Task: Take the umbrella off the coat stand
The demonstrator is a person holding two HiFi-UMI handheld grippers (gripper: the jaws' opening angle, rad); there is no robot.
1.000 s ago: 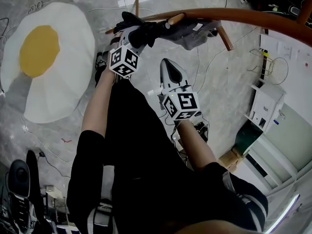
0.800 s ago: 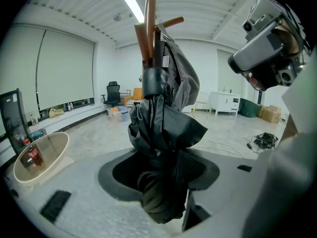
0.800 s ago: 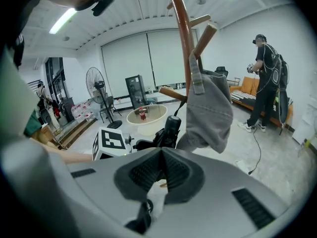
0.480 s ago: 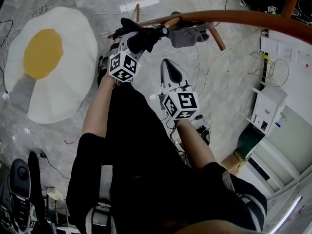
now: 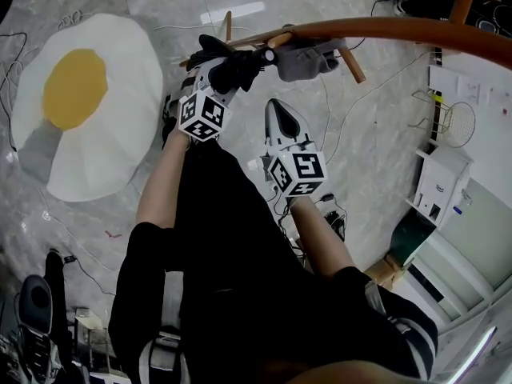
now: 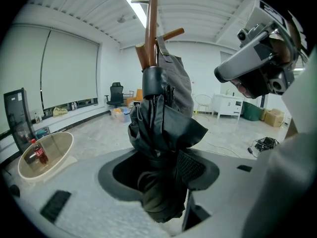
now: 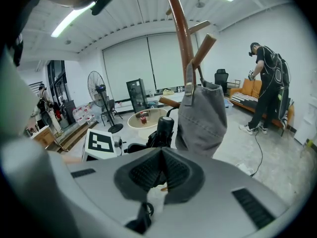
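Observation:
The folded black umbrella (image 5: 234, 64) hangs at the brown coat stand (image 5: 400, 30), beside a peg (image 5: 282, 34). My left gripper (image 5: 226, 69) is shut on its bunched canopy (image 6: 163, 138), which fills the space between the jaws; one meshed pad (image 6: 192, 168) presses its side. The umbrella's handle (image 6: 152, 83) stands up against the stand's pole (image 6: 152, 24). A grey bag (image 5: 306, 61) hangs on a peg just right of the umbrella. My right gripper (image 5: 277, 109) hovers below the bag, shut with nothing between its pads (image 7: 148, 175). It faces the umbrella handle (image 7: 165, 125) and the bag (image 7: 200, 118).
A fried-egg rug (image 5: 80, 110) lies on the floor to the left, cables run across the tiles, and a white cabinet (image 5: 436, 182) stands to the right. In the right gripper view a person (image 7: 267, 78) stands at the far right and a fan (image 7: 96, 86) at the left.
My left gripper has risen slightly with the umbrella toward the peg. The right gripper has stayed where it was.

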